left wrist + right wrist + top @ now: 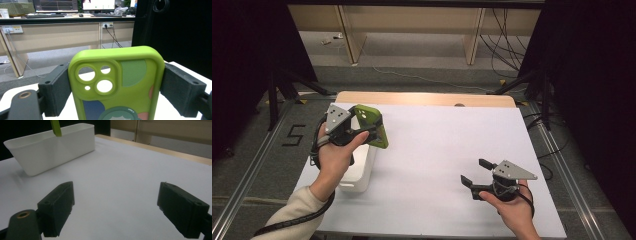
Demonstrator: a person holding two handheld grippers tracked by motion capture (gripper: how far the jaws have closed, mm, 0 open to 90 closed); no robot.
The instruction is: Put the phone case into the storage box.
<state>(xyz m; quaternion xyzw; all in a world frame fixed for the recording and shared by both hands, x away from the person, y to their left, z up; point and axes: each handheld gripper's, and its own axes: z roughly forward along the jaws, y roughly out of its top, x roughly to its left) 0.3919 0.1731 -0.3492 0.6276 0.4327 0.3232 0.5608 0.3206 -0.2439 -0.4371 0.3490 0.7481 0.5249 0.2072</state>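
Phone case (pixel 374 125) held by the left gripper (pixel 357 127), above the white bin (pixel 362 172) at the table's (pixel 452 150) left edge. In the left gripper view the case (pixel 117 85) is pinched across its width, one finger (pixel 53 88) pressed on each long edge; camera cut-outs lie at the far end, so the long axis runs along the fingers and away from the hand. In the high view the case is seen tilted, its far end over the bin's back part, w/ the bin directly beneath and slightly toward the person.

Right gripper (pixel 474 172) is held low over the table at the right, well apart from bin and case; its fingers (pixel 58 206) are spread wide w/ nothing between them. In the right gripper view the bin (pixel 50 150) is seen farther off, w/ a strip of the green case (pixel 56 127) hanging over its rim.

Key relation, as judged: the bin opening lies below the case, so the likely next move is a lowering by the left hand, the nearer one by far. The bin's long axis runs front-to-back; the case's long axis should be kept roughly in line w/ it to pass the rim.
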